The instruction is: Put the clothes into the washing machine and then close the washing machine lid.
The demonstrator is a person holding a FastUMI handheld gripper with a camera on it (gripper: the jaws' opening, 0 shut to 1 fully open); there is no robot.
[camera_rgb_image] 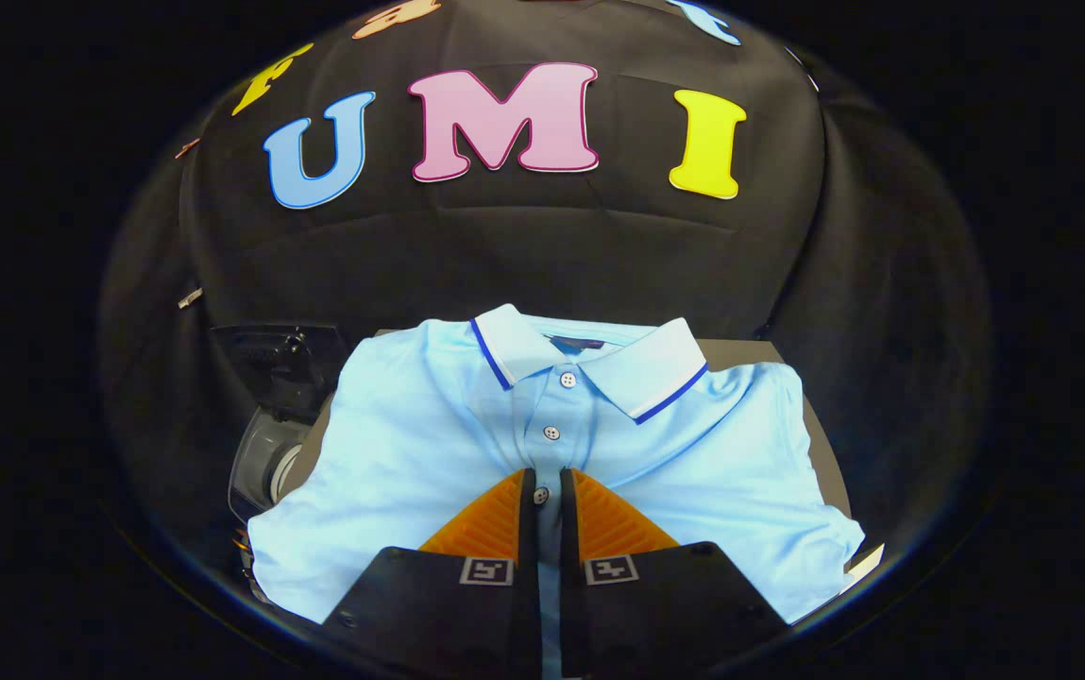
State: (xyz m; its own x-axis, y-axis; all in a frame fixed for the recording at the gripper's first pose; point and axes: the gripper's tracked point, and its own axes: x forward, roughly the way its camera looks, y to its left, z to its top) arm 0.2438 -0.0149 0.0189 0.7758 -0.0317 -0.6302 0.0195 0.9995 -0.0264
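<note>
Dim grey washing machine [268, 453] at left, mostly hidden behind shirt edge, shape hard to read. Light-blue polo shirt [410, 444], smooth knit, white collar with navy stripe, lies flat on brown table [740, 351]. Gripper [550, 486] over button placket, ribbed orange fingers [490, 519] nearly together, narrow gap; pinch unclear.

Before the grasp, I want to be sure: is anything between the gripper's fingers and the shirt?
Nothing visible. The gripper is nearly closed right at the placket of the light blue polo shirt, a button showing in the narrow gap; whether the fingers already pinch fabric cannot be told.
</note>
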